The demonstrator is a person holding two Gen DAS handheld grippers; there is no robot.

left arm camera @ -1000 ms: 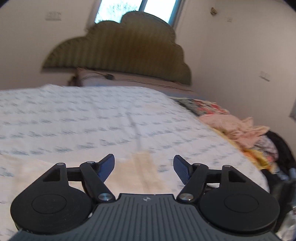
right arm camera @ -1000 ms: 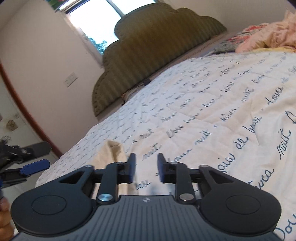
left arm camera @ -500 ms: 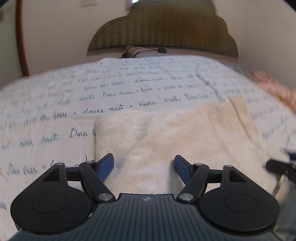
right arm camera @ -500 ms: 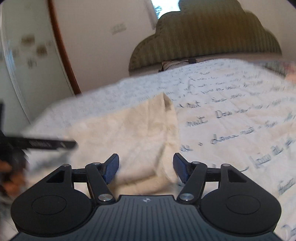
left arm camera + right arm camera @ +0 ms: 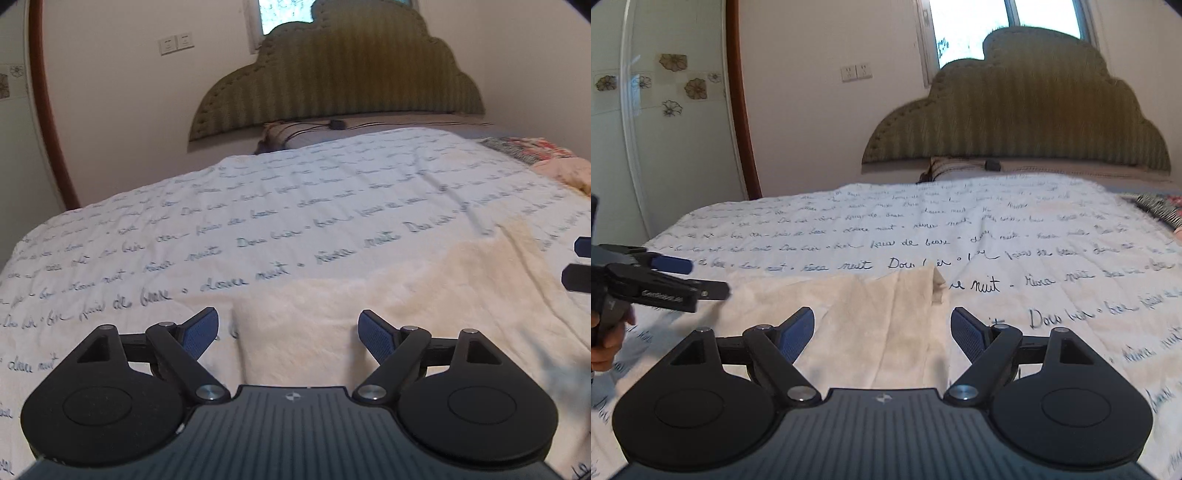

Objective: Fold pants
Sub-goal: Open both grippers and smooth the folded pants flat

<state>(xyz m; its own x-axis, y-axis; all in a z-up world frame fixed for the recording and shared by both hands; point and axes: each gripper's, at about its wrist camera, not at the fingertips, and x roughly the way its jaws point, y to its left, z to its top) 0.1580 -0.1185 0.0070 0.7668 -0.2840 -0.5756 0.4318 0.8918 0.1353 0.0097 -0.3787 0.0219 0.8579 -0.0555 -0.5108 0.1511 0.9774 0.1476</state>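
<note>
A second ago both wrist views swept tilted across the room, and the right view caught only a corner of the cream fleece pants (image 5: pixel 886 325); now both are level and look straight over them. The garment lies flat on the near part of the bed, its fluffy left end in front of the left gripper (image 5: pixel 288 332) and its smoother right end, with a small upturned corner at the far edge, in front of the right gripper (image 5: pixel 882 328).

The right gripper's blue-padded jaws, nearly together a second ago, are opening and now stand wide; the left gripper's jaws, already apart, are opening further. The cloth lies ahead of each pair of jaws, and neither pair presses on it. Judging from this, the grippers are lined up for a fresh grasp at the two ends, and the pants look partly folded, with at least one fold to go.

The surface is a white quilted bedspread printed with blue cursive script (image 5: pixel 295 206), soft and likely to give under a grasp. At the far end an olive scalloped padded headboard (image 5: pixel 1027 118) stands against a pale wall below a bright window (image 5: pixel 971 26). Floral and pink clothes (image 5: pixel 546 155) lie piled on the far right.
</note>
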